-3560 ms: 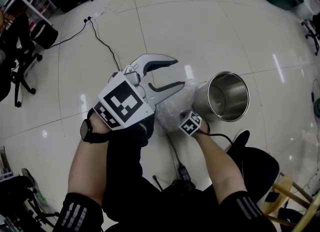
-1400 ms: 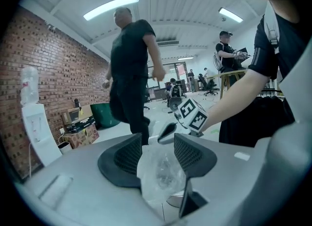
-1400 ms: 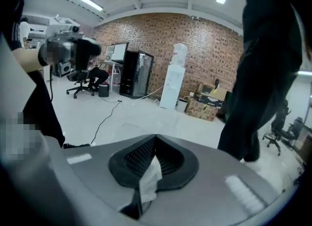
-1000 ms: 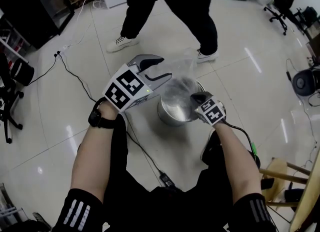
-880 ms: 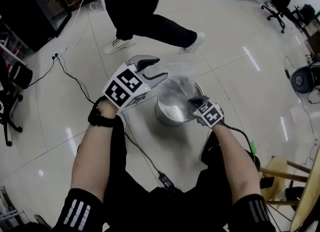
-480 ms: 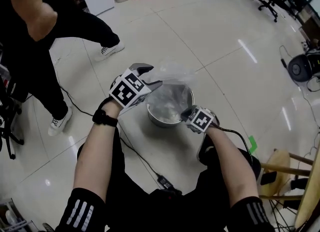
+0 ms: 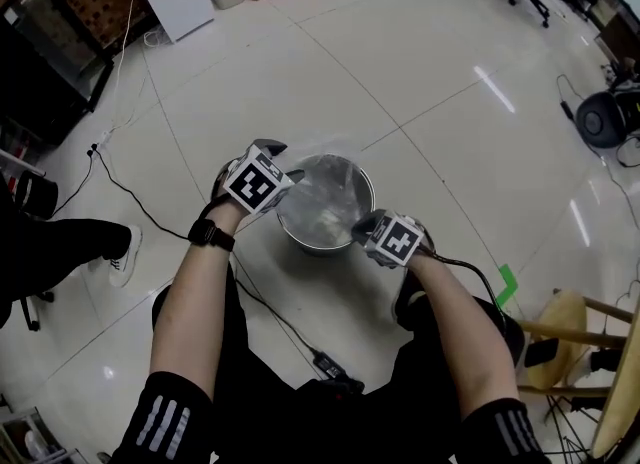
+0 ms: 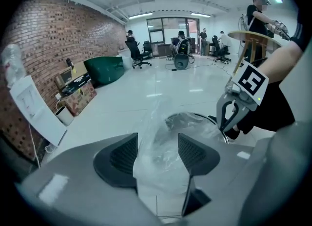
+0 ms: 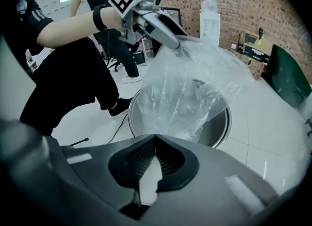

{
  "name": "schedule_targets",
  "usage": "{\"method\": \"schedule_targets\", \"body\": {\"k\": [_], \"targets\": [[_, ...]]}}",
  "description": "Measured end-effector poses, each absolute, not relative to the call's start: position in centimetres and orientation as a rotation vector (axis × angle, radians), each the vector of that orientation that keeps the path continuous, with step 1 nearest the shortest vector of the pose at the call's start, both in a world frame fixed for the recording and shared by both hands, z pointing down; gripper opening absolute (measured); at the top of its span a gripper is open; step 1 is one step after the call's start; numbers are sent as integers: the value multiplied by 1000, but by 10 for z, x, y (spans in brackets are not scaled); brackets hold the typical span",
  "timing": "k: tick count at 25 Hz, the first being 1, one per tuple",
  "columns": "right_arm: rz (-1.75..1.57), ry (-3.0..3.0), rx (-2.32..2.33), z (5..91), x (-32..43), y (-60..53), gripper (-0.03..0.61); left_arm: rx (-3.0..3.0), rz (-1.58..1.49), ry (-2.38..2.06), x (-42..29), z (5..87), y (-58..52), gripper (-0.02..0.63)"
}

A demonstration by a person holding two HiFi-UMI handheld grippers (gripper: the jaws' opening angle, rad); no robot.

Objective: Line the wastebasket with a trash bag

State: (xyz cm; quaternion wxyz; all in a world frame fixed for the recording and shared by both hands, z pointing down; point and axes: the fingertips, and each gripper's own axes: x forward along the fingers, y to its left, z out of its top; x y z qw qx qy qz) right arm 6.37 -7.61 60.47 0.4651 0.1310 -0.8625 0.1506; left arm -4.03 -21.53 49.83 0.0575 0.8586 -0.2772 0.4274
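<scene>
We have lowered the left gripper (image 8: 156,149) beside the bin (image 7: 365,202), jaws just released around the bag (image 9: 187,88); the right gripper (image 9: 155,159) stays clenched on it.

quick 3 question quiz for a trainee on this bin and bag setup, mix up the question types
1. True or false: the bin lies on its side.
2. What passes between the jaws of the left gripper? A) a towel B) the clear bag C) nothing
3. Which gripper has its jaws together?

Key
1. False: it stands upright, mouth up.
2. B. Those jaws stand apart around the film and have just been opening.
3. The right gripper.
</scene>
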Motion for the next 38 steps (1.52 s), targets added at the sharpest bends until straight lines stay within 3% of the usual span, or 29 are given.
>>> {"method": "schedule_targets", "body": {"k": [2,5,9,16,27,32,34,36,38], "targets": [[368,-2126,313,603,64,-72,11,2562,1290,-836,-41,502,-215,221],[355,-2160,340,592,65,-77,115,2570,1303,-775,-29,506,-207,90],[315,-2223,418,557,74,-98,122,2648,1309,-657,-6,503,-186,-5],[-29,-2233,580,487,90,-144,151,2793,1362,-287,32,496,-117,-6],[-341,-2088,462,508,82,-142,225,2891,1325,-22,55,491,-54,-5],[-463,-2104,419,508,54,-142,230,2891,1299,1,54,488,-49,-5],[-460,-2113,409,511,48,-142,184,2892,1298,4,54,488,-48,-5],[-442,-2120,415,513,47,-142,12,2893,1297,2,53,489,-48,-4],[-417,-2125,416,513,49,-141,6,2894,1294,-3,51,488,-49,5]]}}
